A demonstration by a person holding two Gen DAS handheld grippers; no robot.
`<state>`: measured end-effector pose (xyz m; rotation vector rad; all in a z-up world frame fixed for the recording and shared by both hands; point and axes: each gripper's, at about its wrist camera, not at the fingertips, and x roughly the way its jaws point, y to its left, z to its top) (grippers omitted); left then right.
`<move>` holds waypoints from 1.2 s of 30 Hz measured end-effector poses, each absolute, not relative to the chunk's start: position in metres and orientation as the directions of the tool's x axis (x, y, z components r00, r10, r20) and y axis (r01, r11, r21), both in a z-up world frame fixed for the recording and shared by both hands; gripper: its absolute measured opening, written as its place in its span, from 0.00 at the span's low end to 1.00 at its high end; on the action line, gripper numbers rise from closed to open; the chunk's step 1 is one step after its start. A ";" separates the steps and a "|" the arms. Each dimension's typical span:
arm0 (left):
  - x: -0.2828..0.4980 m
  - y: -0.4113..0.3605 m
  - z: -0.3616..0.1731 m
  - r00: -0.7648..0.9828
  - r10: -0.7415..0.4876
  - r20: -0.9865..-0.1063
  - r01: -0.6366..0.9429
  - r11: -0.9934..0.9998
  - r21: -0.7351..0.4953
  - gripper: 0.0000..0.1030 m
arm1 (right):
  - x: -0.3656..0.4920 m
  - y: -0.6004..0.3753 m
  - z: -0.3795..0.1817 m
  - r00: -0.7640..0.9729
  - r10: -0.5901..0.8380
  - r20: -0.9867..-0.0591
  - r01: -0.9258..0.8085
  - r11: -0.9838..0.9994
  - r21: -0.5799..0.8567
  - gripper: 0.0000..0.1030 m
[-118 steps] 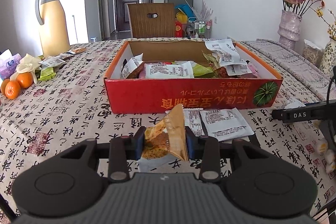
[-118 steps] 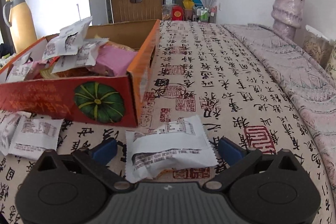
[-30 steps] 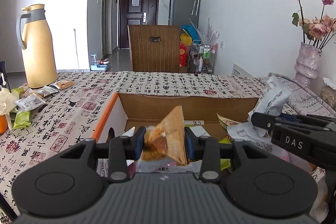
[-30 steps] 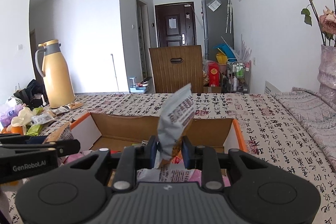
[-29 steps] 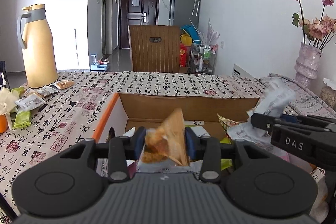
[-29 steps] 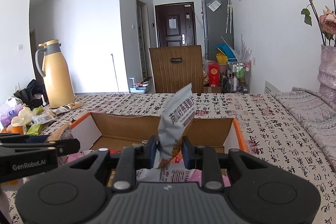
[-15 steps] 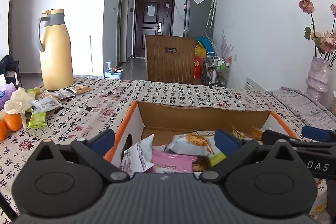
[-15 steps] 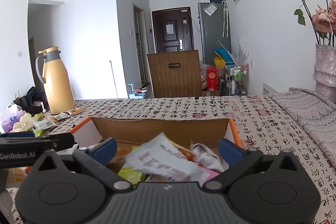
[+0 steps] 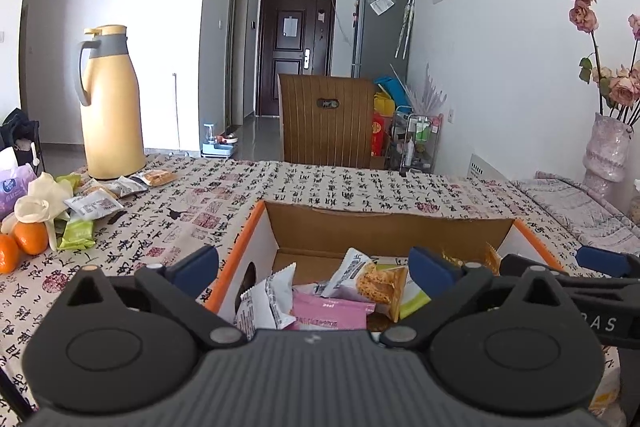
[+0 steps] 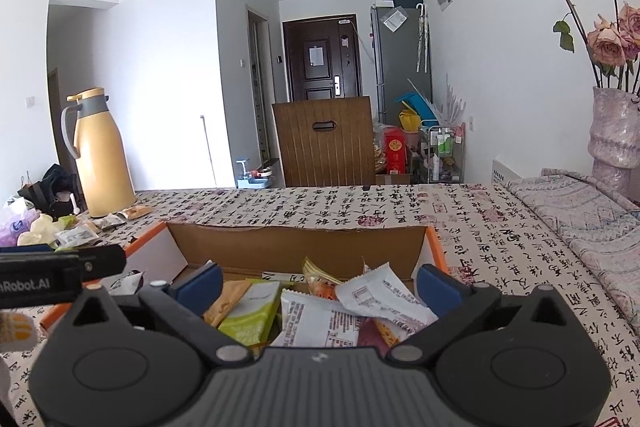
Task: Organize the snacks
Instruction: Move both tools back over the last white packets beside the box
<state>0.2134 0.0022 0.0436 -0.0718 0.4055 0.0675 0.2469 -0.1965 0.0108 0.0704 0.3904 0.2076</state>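
Note:
An orange-rimmed cardboard box [image 9: 388, 227] [image 10: 296, 247] holds several snack packets. My left gripper [image 9: 314, 269] hangs open over its left half, above a pink packet [image 9: 332, 313] and an orange-and-white packet [image 9: 370, 277] lying inside. My right gripper [image 10: 318, 285] hangs open over the right half, above a white printed packet [image 10: 384, 297] and a green packet [image 10: 250, 315]. Nothing sits between either pair of pads. The right gripper's finger [image 9: 604, 261] shows at the right of the left wrist view, and the left gripper's finger [image 10: 60, 267] at the left of the right wrist view.
A yellow thermos jug [image 9: 110, 103] stands at the table's far left, with loose snack packets [image 9: 96, 203] and oranges [image 9: 28, 239] near it. A flower vase [image 10: 614, 143] stands at the right. A wooden chair back [image 9: 326, 121] rises behind the table.
Both grippers opened wide and let go of their packets: the orange one and the white one dropped into the box. Both views tilted slightly upward.

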 end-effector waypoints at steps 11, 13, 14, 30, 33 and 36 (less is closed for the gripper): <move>0.183 0.008 0.061 0.924 0.051 -0.379 -0.080 0.995 -0.061 1.00 | 0.219 -0.198 0.028 0.915 0.202 -0.350 -0.177 0.979 0.103 1.00; 0.175 0.010 0.062 0.924 0.051 -0.379 -0.080 0.995 -0.061 1.00 | 0.211 -0.196 0.031 0.913 0.205 -0.353 -0.180 0.978 0.102 1.00; 0.171 0.012 0.062 0.924 0.054 -0.379 -0.082 0.995 -0.061 1.00 | 0.208 -0.195 0.031 0.912 0.206 -0.354 -0.181 0.978 0.102 1.00; 0.117 0.048 0.044 0.893 0.086 -0.441 -0.118 0.992 -0.045 1.00 | 0.161 -0.163 0.004 0.839 0.200 -0.506 -0.209 0.977 0.040 1.00; 0.111 0.056 0.037 0.884 0.085 -0.460 -0.120 0.992 -0.047 1.00 | 0.163 -0.157 -0.008 0.808 0.193 -0.556 -0.208 0.977 0.038 1.00; 0.106 0.061 0.031 0.878 0.083 -0.472 -0.122 0.991 -0.052 1.00 | 0.168 -0.153 -0.020 0.766 0.196 -0.613 -0.208 0.977 0.051 1.00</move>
